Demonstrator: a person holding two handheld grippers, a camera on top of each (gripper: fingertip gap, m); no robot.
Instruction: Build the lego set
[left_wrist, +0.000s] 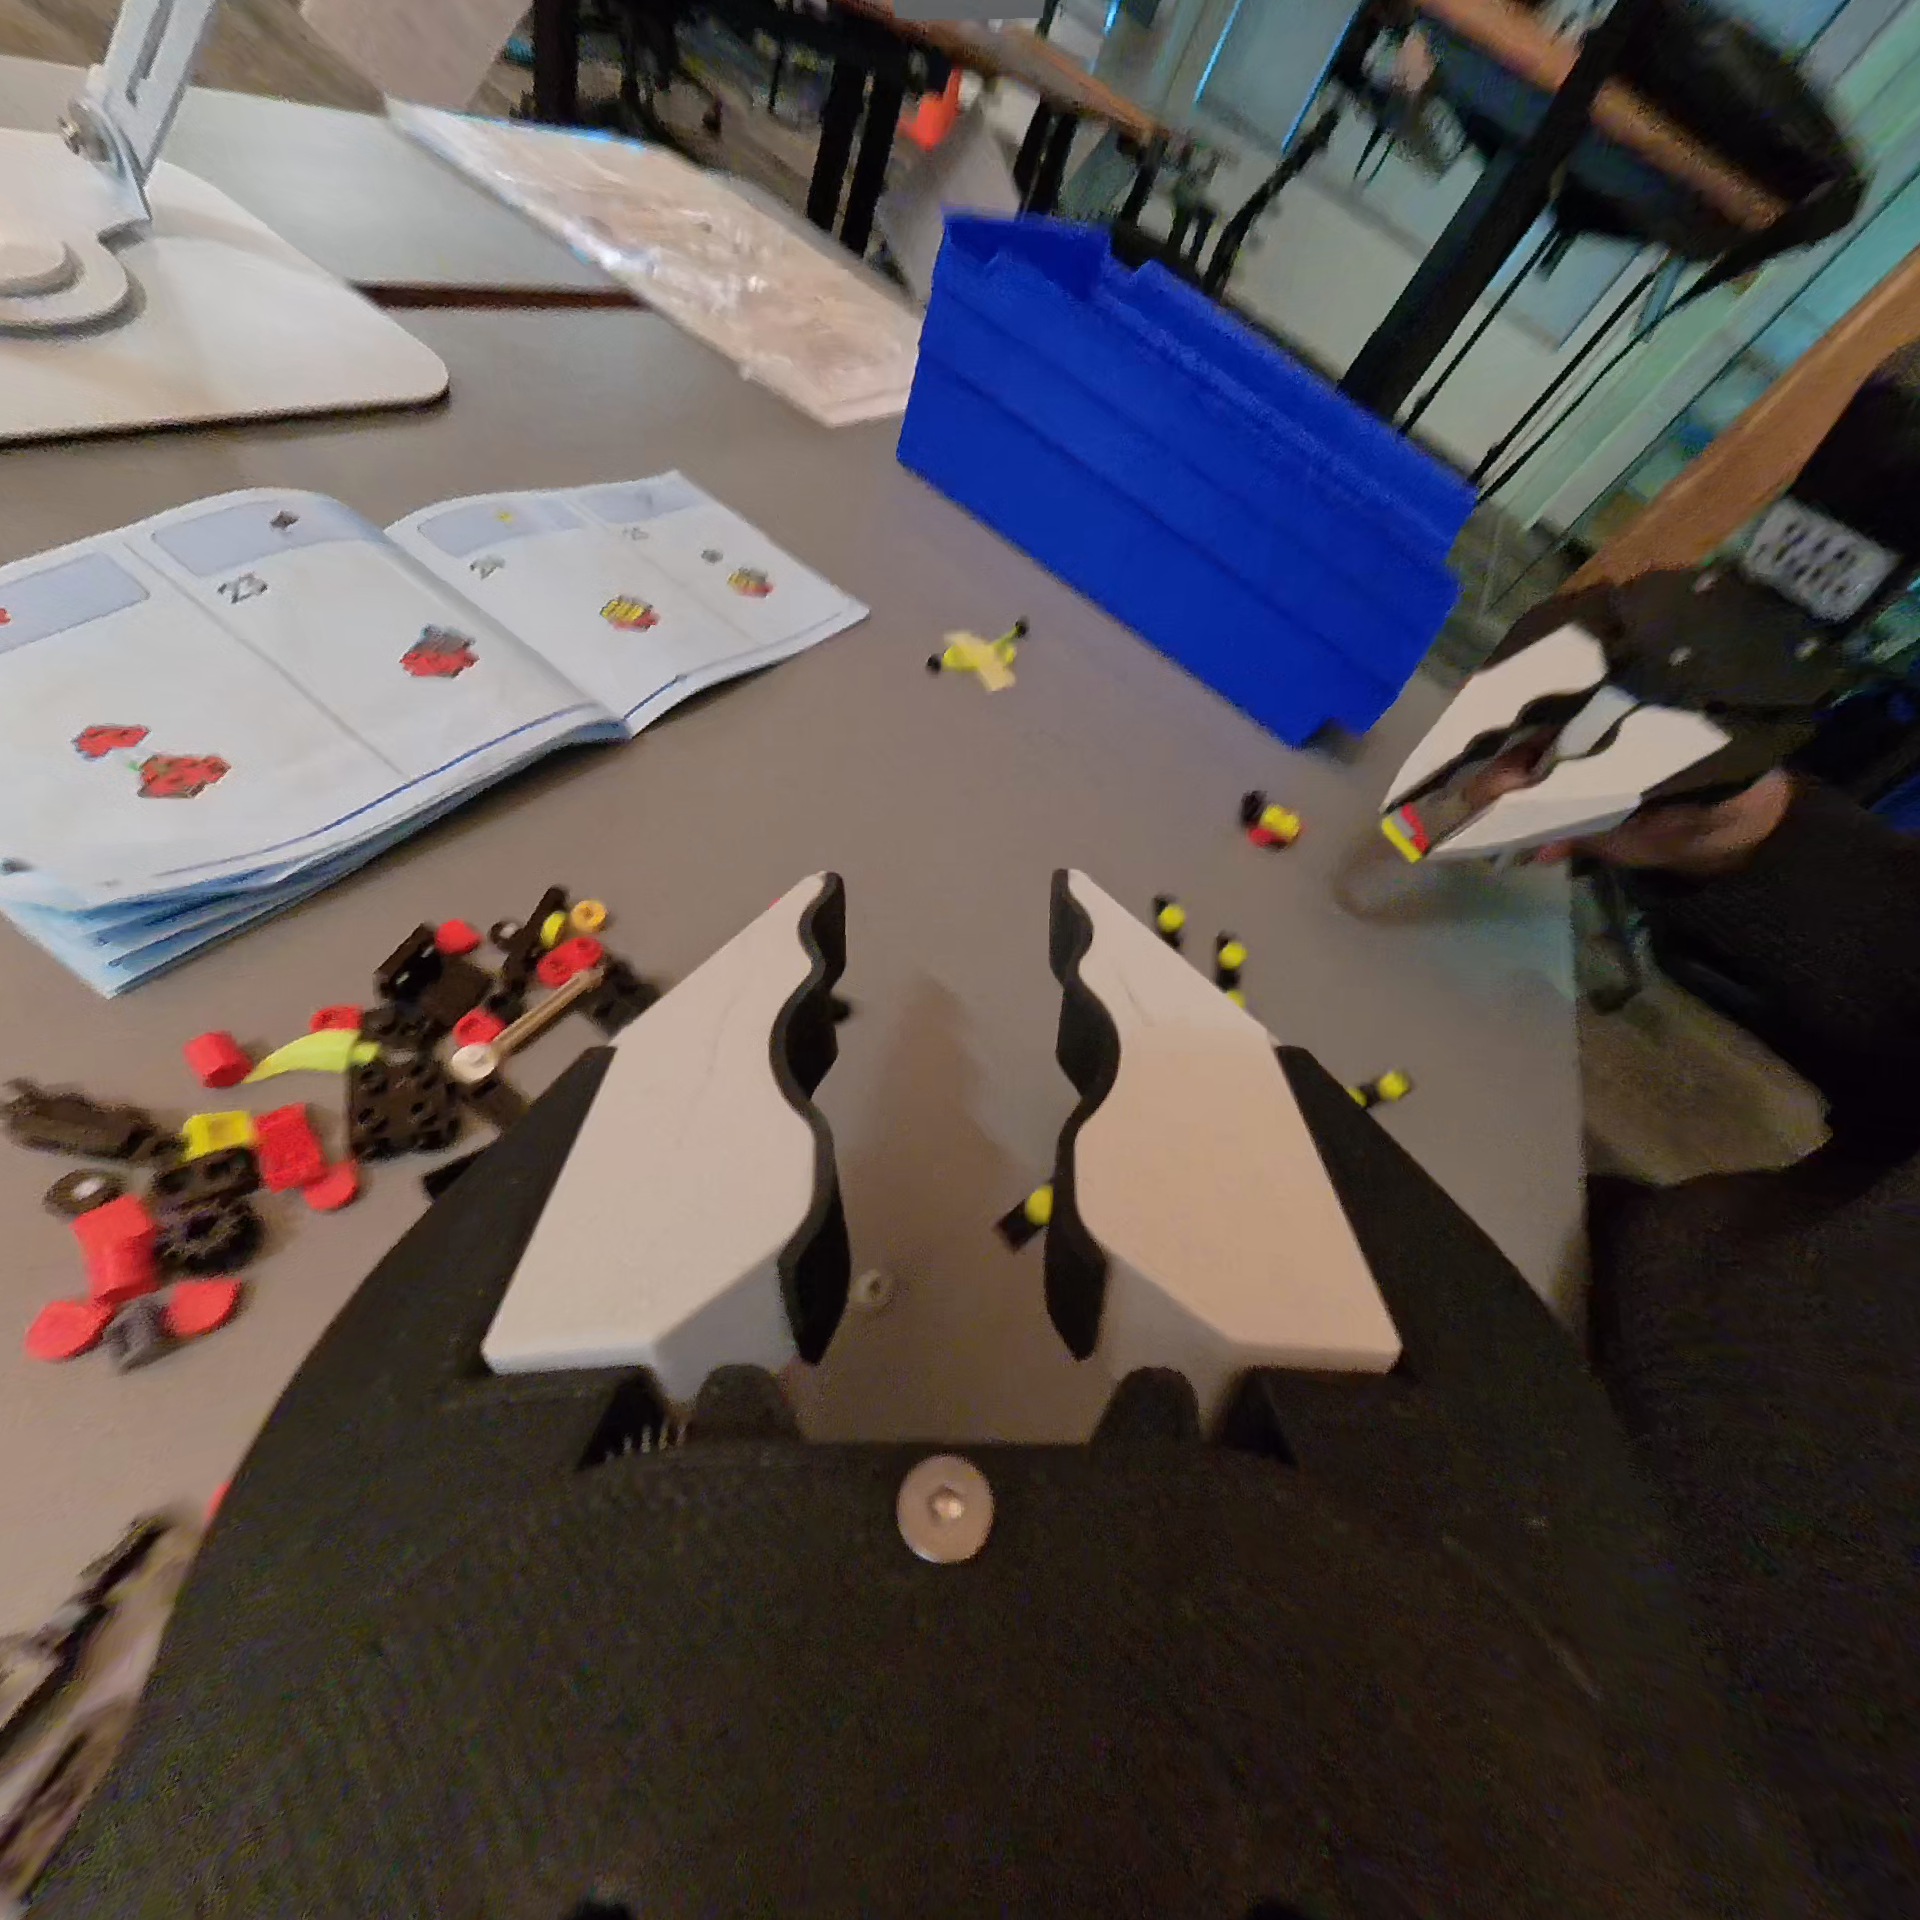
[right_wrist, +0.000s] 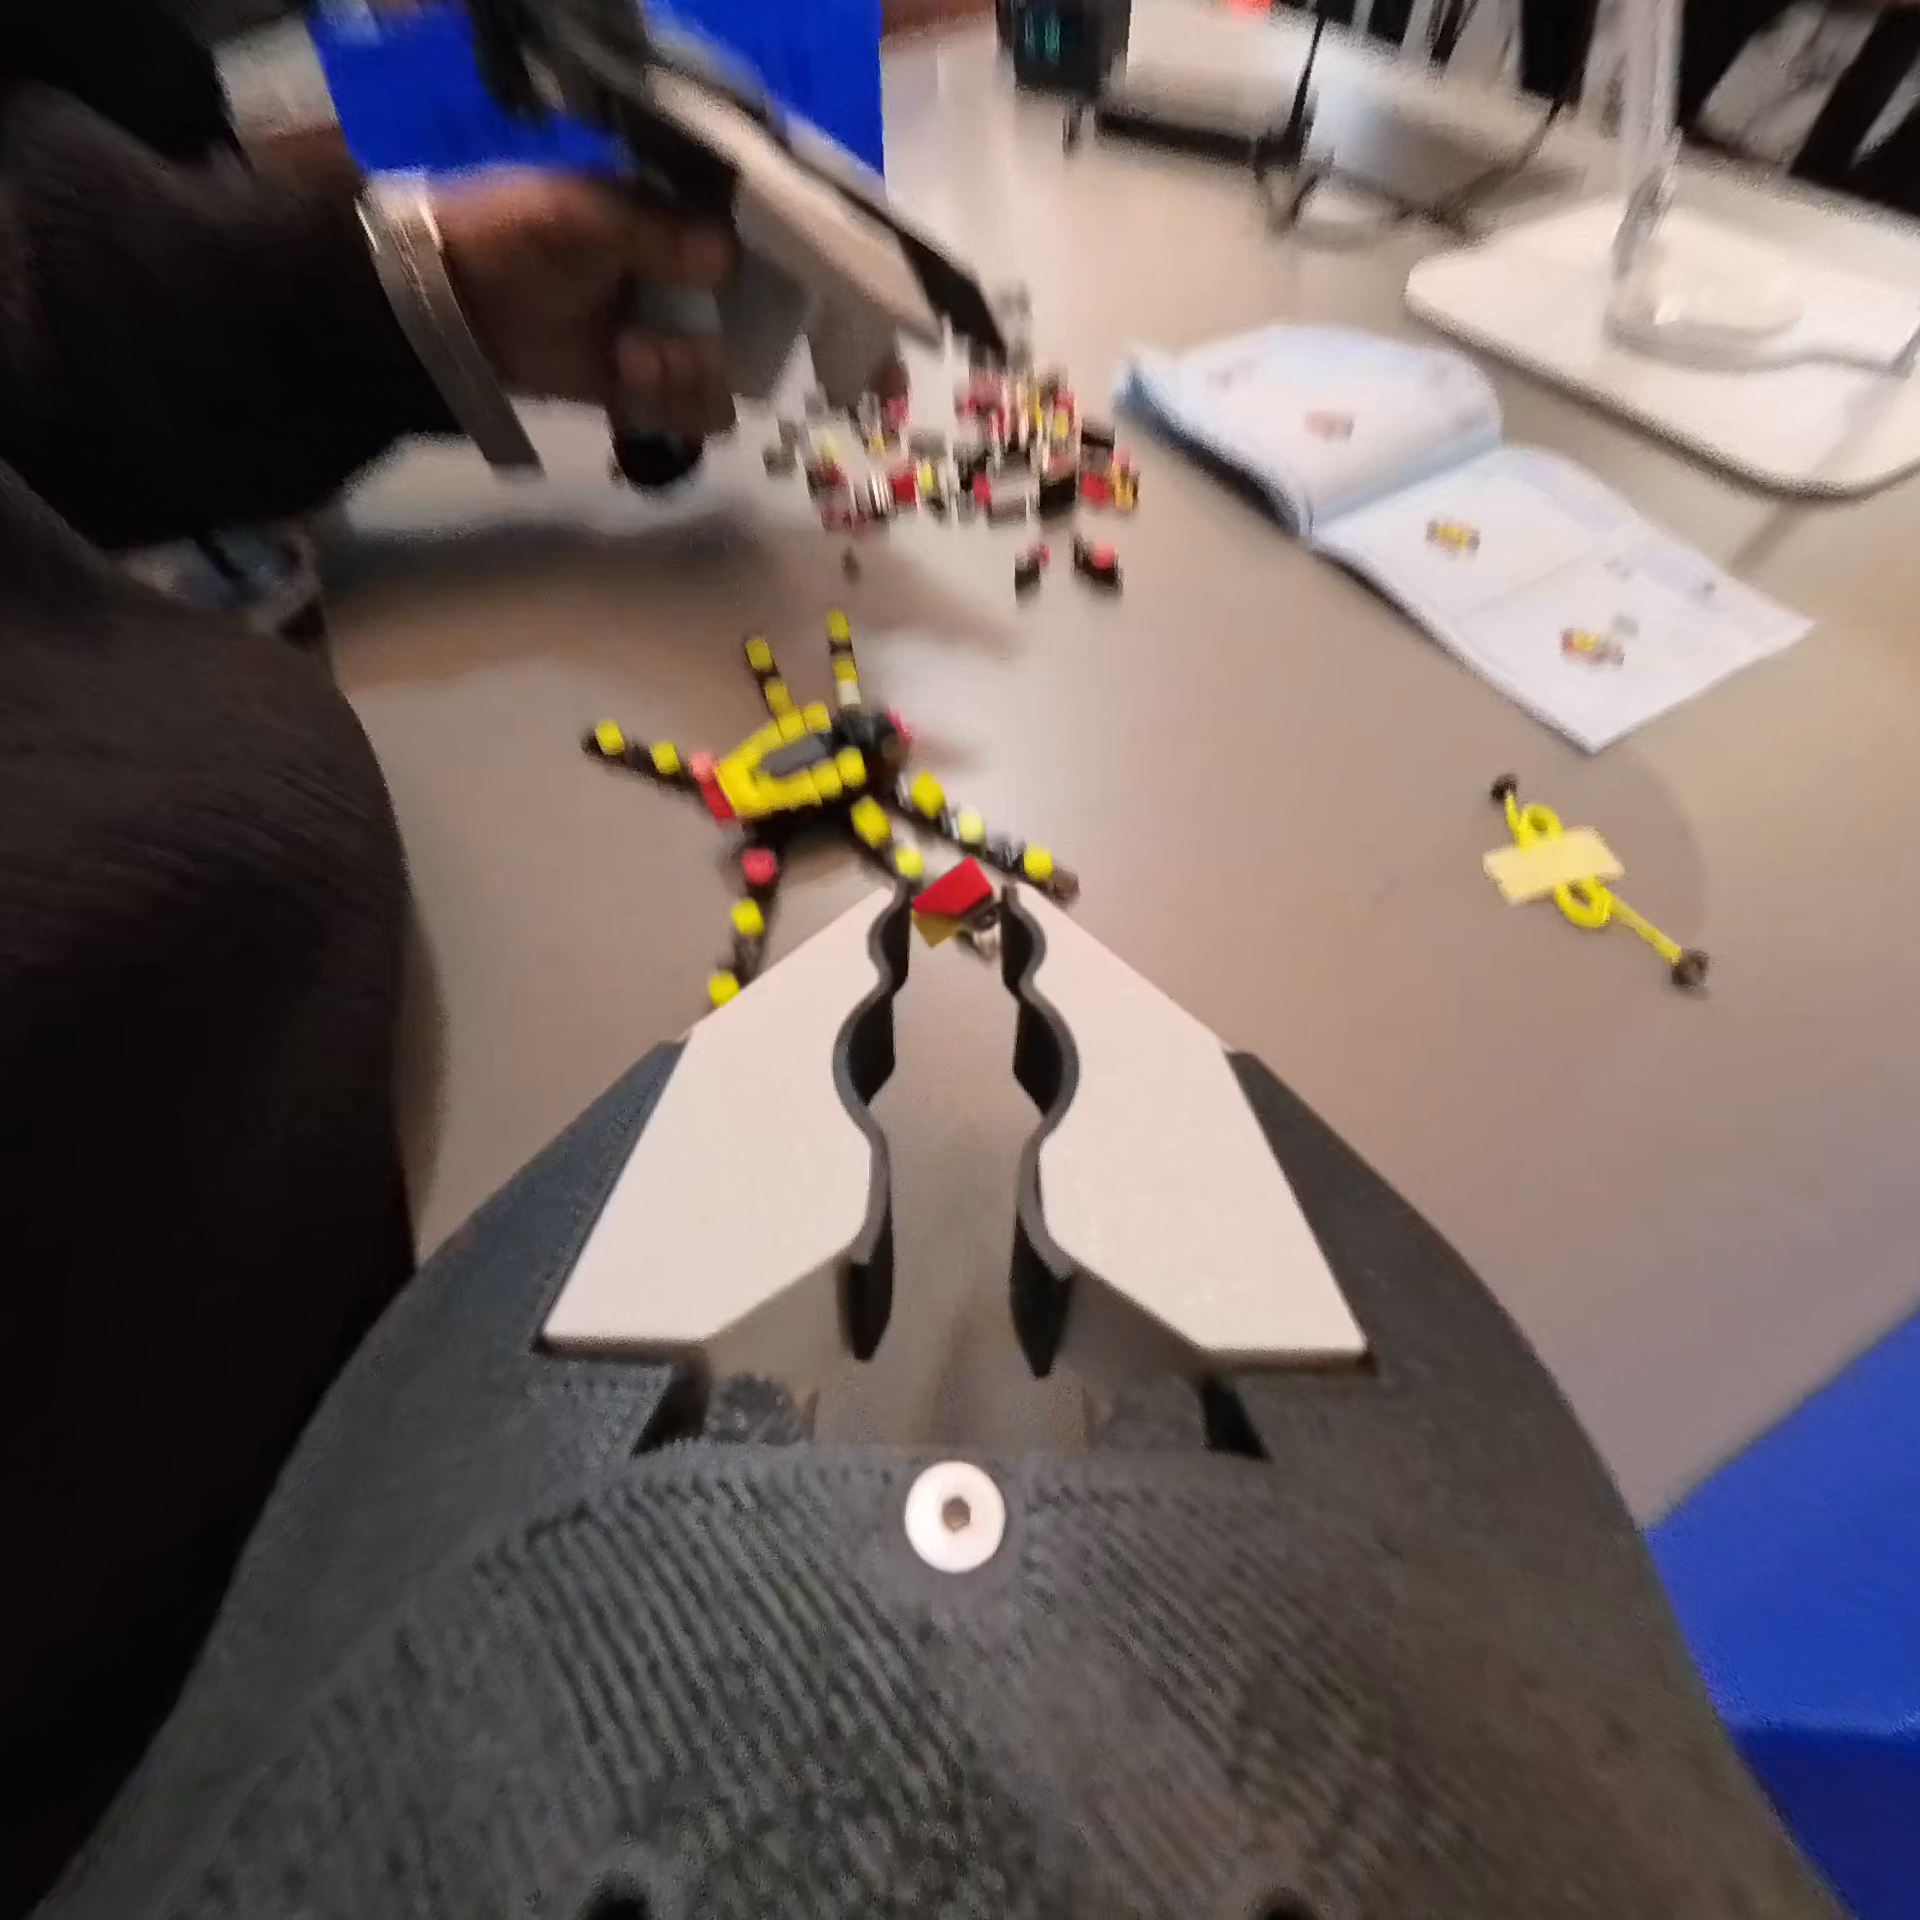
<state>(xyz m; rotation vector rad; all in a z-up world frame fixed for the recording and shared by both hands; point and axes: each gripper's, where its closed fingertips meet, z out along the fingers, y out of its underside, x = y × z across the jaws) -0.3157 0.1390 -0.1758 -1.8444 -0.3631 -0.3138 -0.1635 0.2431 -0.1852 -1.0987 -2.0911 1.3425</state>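
Observation:
A yellow, black and red lego spider model (right_wrist: 800, 769) lies on the grey table (right_wrist: 1299, 987). My right gripper (right_wrist: 951, 914) is shut on a small red-and-yellow piece (right_wrist: 951, 896) just above one of the model's legs; it also shows in the left wrist view (left_wrist: 1405, 831). My left gripper (left_wrist: 945, 904) is open and empty, hovering over the model, whose yellow-tipped legs (left_wrist: 1231, 956) show beside its fingers. A pile of loose red, black and yellow bricks (left_wrist: 364, 1060) lies to its left.
An open instruction booklet (left_wrist: 312, 675) lies at the left. A blue bin (left_wrist: 1174, 468) stands at the back right. A lime-yellow part (left_wrist: 982, 655) and a small red-yellow-black piece (left_wrist: 1270, 821) lie loose. A white stand base (left_wrist: 156, 312) sits far left. Tip to tip, the grippers are about 20 centimetres apart.

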